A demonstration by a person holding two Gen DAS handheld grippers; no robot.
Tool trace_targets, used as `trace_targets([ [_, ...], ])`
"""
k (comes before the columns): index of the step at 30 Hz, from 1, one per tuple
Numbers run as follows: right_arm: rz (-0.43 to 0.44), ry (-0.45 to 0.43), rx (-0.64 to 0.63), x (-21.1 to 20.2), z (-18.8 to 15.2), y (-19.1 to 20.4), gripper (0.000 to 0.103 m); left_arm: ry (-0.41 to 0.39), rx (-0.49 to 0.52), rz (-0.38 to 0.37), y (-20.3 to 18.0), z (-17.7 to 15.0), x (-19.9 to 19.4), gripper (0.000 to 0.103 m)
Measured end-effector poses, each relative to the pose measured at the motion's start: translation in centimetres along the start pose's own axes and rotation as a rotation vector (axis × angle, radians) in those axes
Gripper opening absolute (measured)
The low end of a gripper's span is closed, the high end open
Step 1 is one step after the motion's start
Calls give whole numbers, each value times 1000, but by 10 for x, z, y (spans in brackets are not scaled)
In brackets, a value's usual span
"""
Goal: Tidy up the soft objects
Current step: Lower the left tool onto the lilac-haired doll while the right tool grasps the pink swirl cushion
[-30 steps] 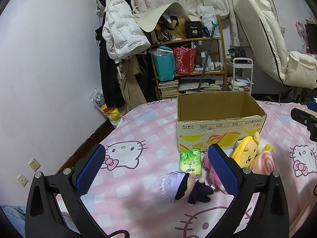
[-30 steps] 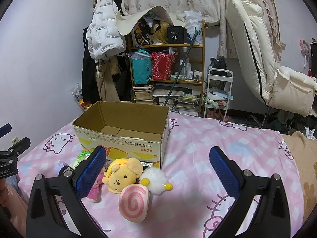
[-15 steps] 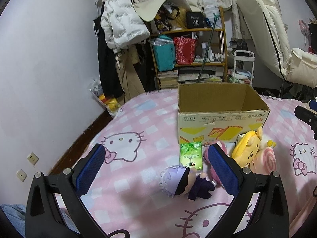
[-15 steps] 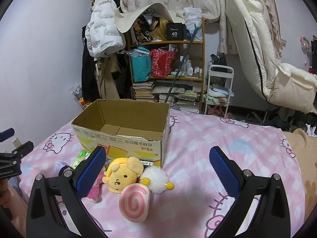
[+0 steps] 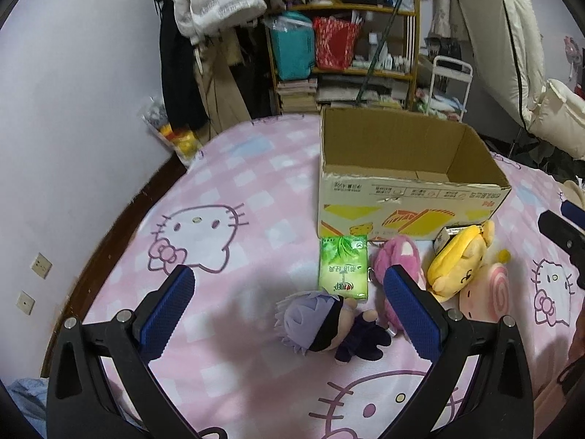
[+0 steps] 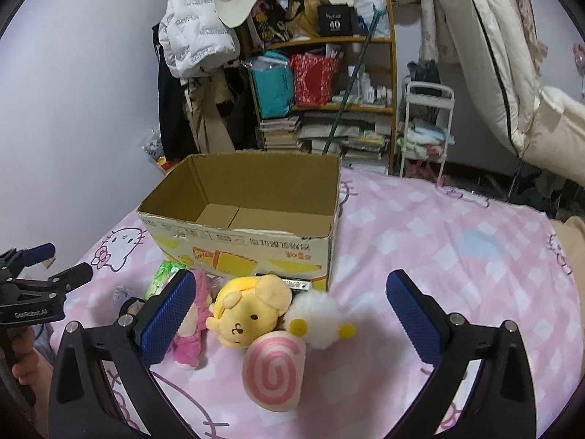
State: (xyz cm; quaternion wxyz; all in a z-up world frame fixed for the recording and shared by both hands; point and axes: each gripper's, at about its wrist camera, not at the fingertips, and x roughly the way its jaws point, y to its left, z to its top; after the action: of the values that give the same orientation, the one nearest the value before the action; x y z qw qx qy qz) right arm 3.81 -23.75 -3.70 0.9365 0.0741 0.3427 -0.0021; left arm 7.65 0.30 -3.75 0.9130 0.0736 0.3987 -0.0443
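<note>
An open cardboard box [image 5: 409, 183] [image 6: 248, 226] stands empty on the pink bed. In front of it lie a purple-haired doll [image 5: 325, 323], a green tissue pack [image 5: 343, 267] [image 6: 162, 278], a pink plush [image 5: 396, 263] [image 6: 192, 333], a yellow bear plush [image 5: 457, 259] [image 6: 250, 314], a pink-swirl roll plush [image 5: 482, 292] [image 6: 274, 369] and a white fluffy ball [image 6: 318, 316]. My left gripper [image 5: 290, 311] is open, hovering over the doll. My right gripper [image 6: 292, 314] is open, hovering over the yellow bear and roll plush.
The bed has a pink Hello Kitty sheet [image 5: 226, 219] [image 6: 457, 256]. Behind it are a cluttered shelf [image 5: 347, 55] [image 6: 329, 73], hanging coats [image 5: 212, 0], a white cart [image 6: 426, 128] and a cream recliner [image 6: 512, 55]. The wall [image 5: 73, 109] lies left.
Both grippers have moved forward and tilted down toward the toys; the box and plush now look nearer. Both stay open. Nothing on the bed has moved.
</note>
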Motion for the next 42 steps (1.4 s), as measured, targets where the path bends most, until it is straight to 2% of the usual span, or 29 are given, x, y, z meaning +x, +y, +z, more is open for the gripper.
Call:
trace_targets([
  [7,4,61,23,15,-1,-5,103,102,-10,3,7,12,25,102],
  [18,3,177,22,42,-11,-6,103,245,-43,-51,8,8,64,102],
  [29,-7,292,19,60,-25,-5,103,328,27,-29,-12,-8,85,102],
  [34,-11,350,15,70,-35,-3,103,380,26,-24,-14,-15,97,102],
  [42,-25,395,-23,76,-44,3,103,405,3,-42,-14,-17,111,102],
])
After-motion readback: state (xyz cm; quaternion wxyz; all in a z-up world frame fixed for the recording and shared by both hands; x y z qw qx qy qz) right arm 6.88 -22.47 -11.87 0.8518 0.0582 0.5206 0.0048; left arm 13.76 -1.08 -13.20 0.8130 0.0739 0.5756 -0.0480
